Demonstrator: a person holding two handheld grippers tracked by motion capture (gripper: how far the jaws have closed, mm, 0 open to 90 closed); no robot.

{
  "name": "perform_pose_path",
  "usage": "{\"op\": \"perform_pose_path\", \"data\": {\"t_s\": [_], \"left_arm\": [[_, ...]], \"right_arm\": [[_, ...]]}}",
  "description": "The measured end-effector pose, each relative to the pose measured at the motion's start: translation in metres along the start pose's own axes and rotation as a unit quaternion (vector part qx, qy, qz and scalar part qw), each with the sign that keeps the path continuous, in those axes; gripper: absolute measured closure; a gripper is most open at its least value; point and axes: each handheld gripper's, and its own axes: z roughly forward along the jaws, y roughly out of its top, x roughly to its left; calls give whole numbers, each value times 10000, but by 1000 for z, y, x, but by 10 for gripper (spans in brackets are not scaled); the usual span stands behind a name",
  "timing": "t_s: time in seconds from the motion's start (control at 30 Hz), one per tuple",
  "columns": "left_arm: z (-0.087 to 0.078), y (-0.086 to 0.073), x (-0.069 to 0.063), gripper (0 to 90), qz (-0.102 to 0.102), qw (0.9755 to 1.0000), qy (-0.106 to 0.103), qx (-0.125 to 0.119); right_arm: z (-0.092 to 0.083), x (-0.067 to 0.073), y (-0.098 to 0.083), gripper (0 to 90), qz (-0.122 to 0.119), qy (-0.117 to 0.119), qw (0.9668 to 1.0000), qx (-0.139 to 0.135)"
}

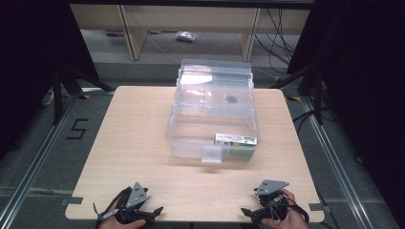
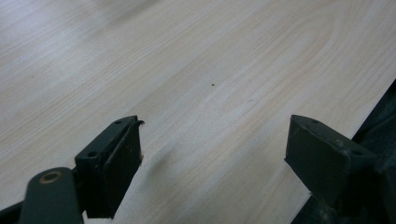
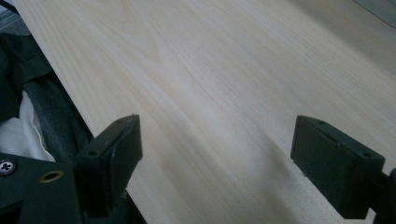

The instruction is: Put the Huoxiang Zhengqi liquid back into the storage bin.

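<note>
Both grippers, left (image 1: 154, 210) and right (image 1: 247, 212), rest wide open and empty on the table (image 1: 138, 143). Well ahead of the fingers stands a clear box (image 1: 212, 112), holding a carton (image 1: 235, 140). It looks light, stiff and slippery; grip the rim.

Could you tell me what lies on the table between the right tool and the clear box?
Nothing: bare wood separates the right tool from the clear box, seen in the high view.
</note>
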Motion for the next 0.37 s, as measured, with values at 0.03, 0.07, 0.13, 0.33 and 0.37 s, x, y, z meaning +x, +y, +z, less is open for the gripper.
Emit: {"op": "perform_pose_path", "data": {"t_s": [0.03, 0.07, 0.13, 0.33, 0.37], "left_arm": [[0, 0, 0, 179, -1, 10000, 0, 0], [0, 0, 0, 179, 2, 10000, -3, 1], [0, 0, 0, 178, 2, 10000, 1, 4], [0, 0, -1, 179, -13, 10000, 6, -7], [0, 0, 0, 179, 0, 10000, 1, 8]], "right_arm": [[0, 0, 0, 178, 3, 3, 10000, 0], [0, 0, 0, 178, 0, 4, 10000, -4], [0, 0, 0, 178, 29, 11, 10000, 11], [-1, 0, 1, 178, 22, 42, 10000, 82], [-1, 0, 1, 177, 19, 43, 10000, 88]]}}
